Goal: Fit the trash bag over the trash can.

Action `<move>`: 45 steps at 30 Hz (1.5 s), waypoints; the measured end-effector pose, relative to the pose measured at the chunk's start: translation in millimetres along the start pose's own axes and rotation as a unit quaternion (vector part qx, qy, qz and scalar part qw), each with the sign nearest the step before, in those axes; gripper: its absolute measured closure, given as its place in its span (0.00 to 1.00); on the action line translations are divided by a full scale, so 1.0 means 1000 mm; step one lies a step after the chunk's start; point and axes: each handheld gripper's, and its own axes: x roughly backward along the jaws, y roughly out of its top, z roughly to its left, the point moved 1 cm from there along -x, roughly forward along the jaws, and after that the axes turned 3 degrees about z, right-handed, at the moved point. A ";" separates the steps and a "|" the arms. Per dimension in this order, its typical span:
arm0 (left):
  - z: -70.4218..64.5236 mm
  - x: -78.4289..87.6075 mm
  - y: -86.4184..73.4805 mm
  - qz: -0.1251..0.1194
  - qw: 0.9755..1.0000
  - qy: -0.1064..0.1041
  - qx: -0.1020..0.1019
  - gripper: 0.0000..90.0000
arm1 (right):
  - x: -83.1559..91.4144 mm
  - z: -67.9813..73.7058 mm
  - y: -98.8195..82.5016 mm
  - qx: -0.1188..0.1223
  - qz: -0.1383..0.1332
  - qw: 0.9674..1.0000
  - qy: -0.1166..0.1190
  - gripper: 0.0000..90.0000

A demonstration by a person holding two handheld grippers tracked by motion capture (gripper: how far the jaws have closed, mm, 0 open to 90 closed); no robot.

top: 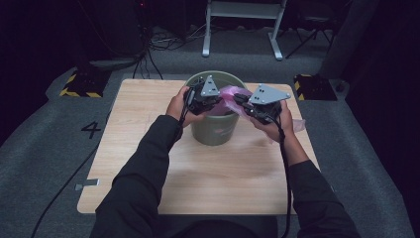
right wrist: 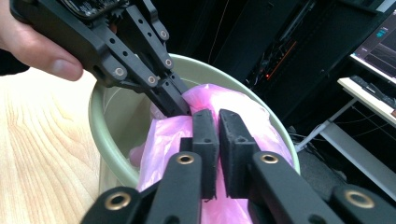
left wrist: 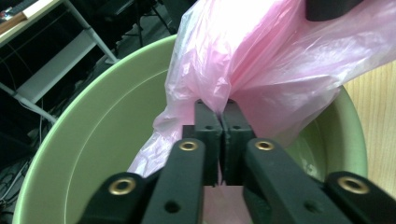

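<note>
A pale green bucket [top: 214,133] stands on the wooden table [top: 143,129]. A pink plastic bag [top: 229,93] hangs into it and spills over its right rim. My left gripper [top: 218,102] is over the bucket's mouth, shut on a fold of the bag [left wrist: 280,60], with the film pinched at its tips [left wrist: 223,107]. My right gripper [top: 239,98] faces it from the right. Its jaws [right wrist: 218,115] stand a narrow slit apart over the bag [right wrist: 247,105], not pressing it. The left gripper's tip [right wrist: 181,108] touches the bag just ahead of them.
The bucket's inner wall [left wrist: 93,140] is bare on the left side. Pink film trails on the table beyond the right hand [top: 298,124]. White desk legs [top: 242,29] and cables lie on the grey floor behind the table.
</note>
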 end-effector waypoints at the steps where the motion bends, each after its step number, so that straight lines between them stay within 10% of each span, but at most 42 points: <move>1: 0.000 0.000 0.000 0.001 1.000 0.004 0.000 1.00 | 0.001 0.000 0.000 -0.001 -0.002 1.000 -0.001 0.93; 14: 0.017 0.003 -0.019 0.015 0.999 0.027 0.035 1.00 | 0.021 -0.003 -0.018 -0.049 0.011 0.999 0.001 0.38; 21: 0.024 0.004 -0.025 0.020 0.998 0.032 0.044 1.00 | 0.032 0.000 -0.043 -0.060 0.046 0.997 0.032 0.33; 29: 0.030 0.008 -0.030 0.010 0.998 0.029 0.059 1.00 | 0.023 0.000 -0.067 -0.059 0.084 0.994 0.048 0.75; 37: 0.035 0.013 -0.038 0.012 0.997 0.036 0.072 0.95 | 0.023 0.003 -0.068 -0.054 0.054 0.996 0.039 1.00; 45: 0.041 0.026 -0.047 -0.005 0.992 0.049 0.114 0.42 | 0.028 0.001 -0.063 -0.057 0.037 0.997 0.035 0.99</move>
